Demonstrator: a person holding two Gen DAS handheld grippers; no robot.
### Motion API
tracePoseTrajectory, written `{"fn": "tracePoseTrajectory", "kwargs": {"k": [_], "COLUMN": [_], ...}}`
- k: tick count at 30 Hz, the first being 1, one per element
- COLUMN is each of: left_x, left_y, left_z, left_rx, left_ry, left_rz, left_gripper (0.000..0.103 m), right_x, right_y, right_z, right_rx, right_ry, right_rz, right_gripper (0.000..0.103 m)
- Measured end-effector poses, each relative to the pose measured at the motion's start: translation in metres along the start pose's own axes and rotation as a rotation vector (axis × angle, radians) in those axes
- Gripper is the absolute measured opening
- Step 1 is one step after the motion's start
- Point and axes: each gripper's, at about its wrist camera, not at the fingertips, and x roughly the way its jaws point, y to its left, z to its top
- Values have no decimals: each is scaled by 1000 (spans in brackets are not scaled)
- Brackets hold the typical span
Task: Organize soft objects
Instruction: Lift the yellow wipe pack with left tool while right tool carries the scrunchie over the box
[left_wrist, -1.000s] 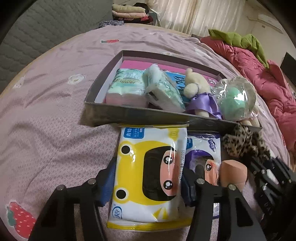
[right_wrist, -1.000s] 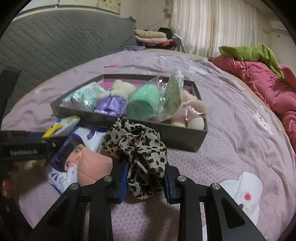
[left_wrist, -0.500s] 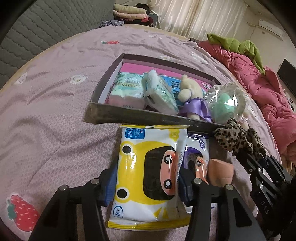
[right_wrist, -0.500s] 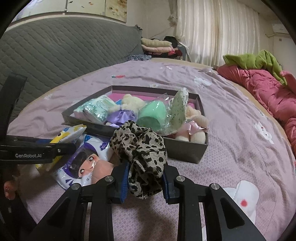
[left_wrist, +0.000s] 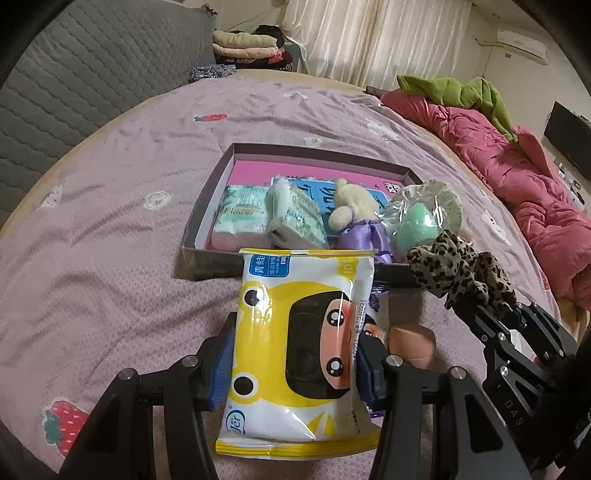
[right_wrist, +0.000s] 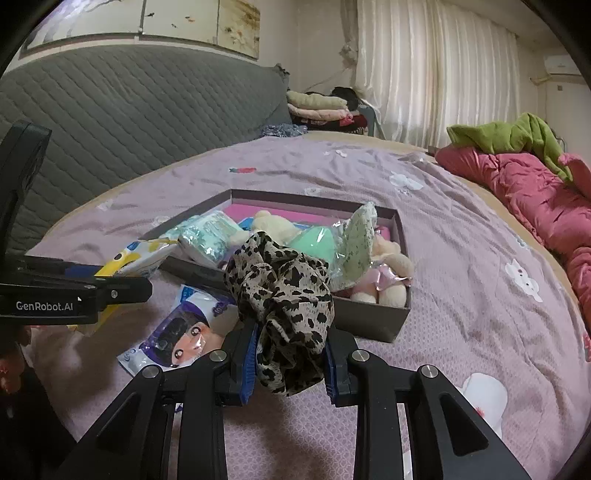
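My left gripper (left_wrist: 293, 363) is shut on a yellow wet-wipes pack (left_wrist: 299, 339) with a cartoon face, held above the bed in front of the dark box (left_wrist: 207, 254). My right gripper (right_wrist: 290, 363) is shut on a leopard-print scrunchie (right_wrist: 284, 291), lifted just short of the box's near wall (right_wrist: 373, 321). The box holds tissue packs (left_wrist: 243, 218), a cream plush toy (left_wrist: 354, 206) in a purple dress and a wrapped green item (left_wrist: 417, 221). A purple wipes pack (right_wrist: 177, 336) and a peach sponge (left_wrist: 412, 341) lie on the bedspread between the grippers.
The lilac bedspread (left_wrist: 110, 229) stretches around the box. A red quilt (right_wrist: 524, 199) with a green garment (right_wrist: 506, 136) lies at the right. A grey quilted headboard (right_wrist: 129, 110) and folded clothes (right_wrist: 317, 107) stand behind. A second plush toy (right_wrist: 384, 277) fills the box's right end.
Both grippers have risen with their loads: the yellow pack has come up off the bedspread and the scrunchie hangs higher. The purple pack and sponge stayed on the bed.
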Motion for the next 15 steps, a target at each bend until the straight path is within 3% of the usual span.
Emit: {"fn": "tracePoseTrajectory", "kwargs": {"k": [15], "left_x": [-14], "left_y": [-4], "left_z": [16], "left_rx": [10], "left_ry": [-47], "left_rz": [31], "left_gripper": [54], "right_x": [-19], "right_y": [-5], "right_z": [13], "right_rx": [23], "right_ry": [-65], "right_rz": [6], "right_gripper": [29]}}
